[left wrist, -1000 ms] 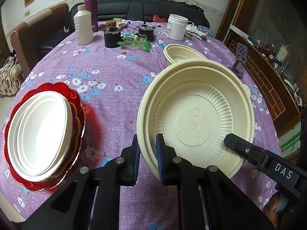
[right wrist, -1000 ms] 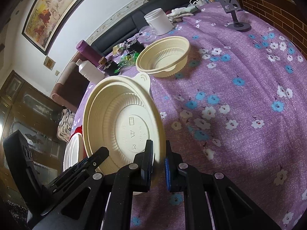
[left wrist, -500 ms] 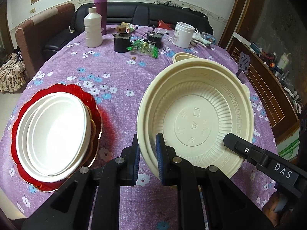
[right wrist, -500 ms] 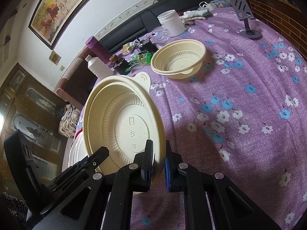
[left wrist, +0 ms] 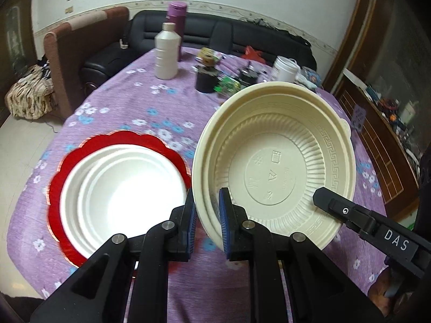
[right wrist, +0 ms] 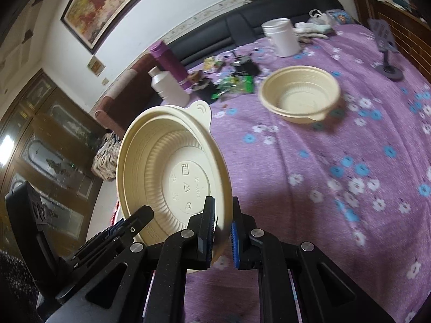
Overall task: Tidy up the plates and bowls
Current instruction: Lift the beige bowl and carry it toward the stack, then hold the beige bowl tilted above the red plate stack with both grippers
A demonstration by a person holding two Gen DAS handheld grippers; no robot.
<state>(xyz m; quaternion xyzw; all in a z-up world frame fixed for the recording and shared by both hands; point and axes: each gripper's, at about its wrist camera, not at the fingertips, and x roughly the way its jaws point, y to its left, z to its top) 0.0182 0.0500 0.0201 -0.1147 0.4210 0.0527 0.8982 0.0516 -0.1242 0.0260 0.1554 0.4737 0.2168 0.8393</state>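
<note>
Both grippers hold one large cream bowl (left wrist: 272,167), tilted, above the purple flowered table. My left gripper (left wrist: 207,220) is shut on its left rim. My right gripper (right wrist: 221,231) is shut on its opposite rim, and the bowl (right wrist: 172,175) fills the left of the right wrist view. The right gripper's finger (left wrist: 347,212) shows at the bowl's right edge in the left wrist view. A red scalloped plate (left wrist: 64,177) with white plates (left wrist: 121,191) stacked on it lies left of the bowl. A smaller cream bowl (right wrist: 299,97) sits further back on the table.
At the table's far side stand a white bottle (left wrist: 166,53), a purple flask (left wrist: 176,24), a black jar (left wrist: 206,78), green wrappers (left wrist: 229,84) and a white tub (right wrist: 281,37). A phone stand (right wrist: 386,53) is at the right edge. A sofa and chair lie behind.
Both grippers have carried the large bowl left and back toward the plate stack. The red plate stack now sits nearer the centre, right beside the bowl.
</note>
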